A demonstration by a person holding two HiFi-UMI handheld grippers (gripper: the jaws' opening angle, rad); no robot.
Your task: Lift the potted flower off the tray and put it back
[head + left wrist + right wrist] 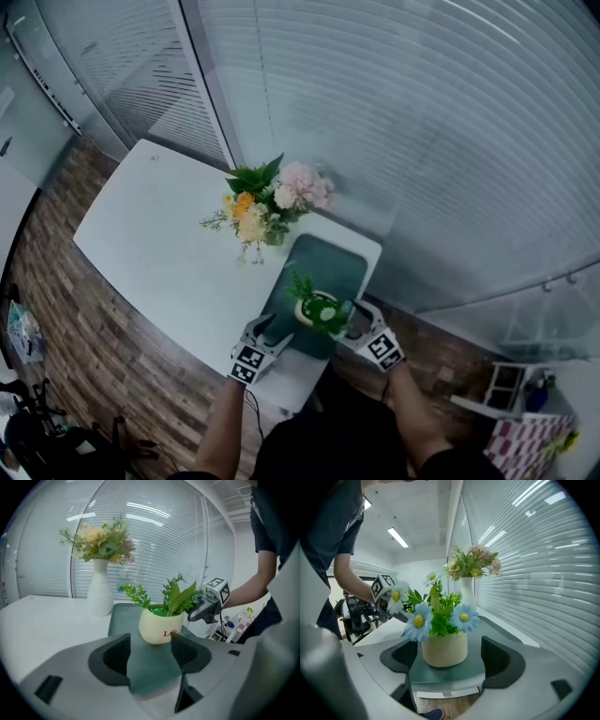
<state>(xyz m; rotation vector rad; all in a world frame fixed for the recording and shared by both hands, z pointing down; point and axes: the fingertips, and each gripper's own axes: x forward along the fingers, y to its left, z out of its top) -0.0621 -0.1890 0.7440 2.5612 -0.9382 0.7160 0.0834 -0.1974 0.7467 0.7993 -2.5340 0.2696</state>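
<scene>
The potted flower (320,310) is a cream pot with green leaves and blue daisies. It stands upright near the front end of the dark green tray (328,260). My left gripper (266,332) is open just left of the pot. In the left gripper view the pot (161,626) sits a little ahead of the jaws (151,644), untouched. My right gripper (360,317) is open at the pot's right. In the right gripper view the pot (444,648) stands between the spread jaw tips (449,649), with a gap on each side.
A white vase of pink, yellow and orange flowers (262,201) stands on the white table (159,234) just beyond the tray's far left corner. Slatted glass walls run behind the table. The table's front edge lies right under both grippers.
</scene>
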